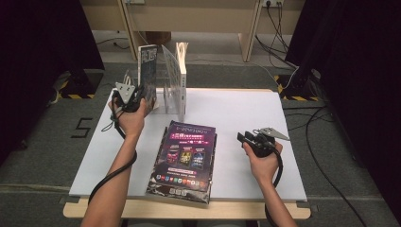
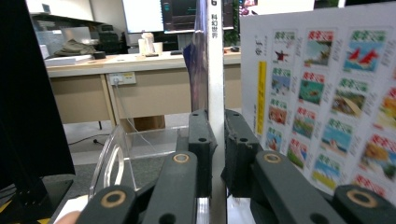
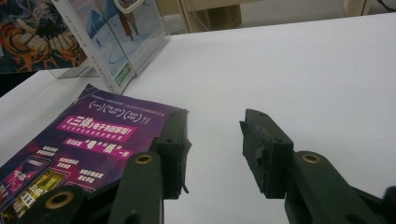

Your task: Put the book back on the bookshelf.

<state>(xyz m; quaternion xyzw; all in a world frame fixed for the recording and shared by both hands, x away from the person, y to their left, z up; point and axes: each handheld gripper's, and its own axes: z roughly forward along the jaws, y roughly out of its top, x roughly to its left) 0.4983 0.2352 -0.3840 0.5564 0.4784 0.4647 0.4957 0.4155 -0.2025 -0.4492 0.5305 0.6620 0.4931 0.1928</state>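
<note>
left gripper [image 2: 215, 140] clamps the white spine of a thin, dark-covered book [image 2: 215, 60] standing upright in the clear rack [image 1: 163, 101] at the table's far left. right gripper [image 3: 214, 140], jaws apart, grips nothing beside the purple magazine [image 1: 184, 158].

Lighting is even and comes from overhead; the white tabletop [image 1: 236, 118] is bright, while both sides of the high view fall into near-black. Shadows on the tabletop are faint and soft. The glossy magazine [image 1: 185, 158] carries mild sheen. The left gripper view is sharp on the jaws, soft on the printed page [image 2: 327, 93] towards its right edge. The right gripper view is slightly hazy, its far corners blurred.
</note>
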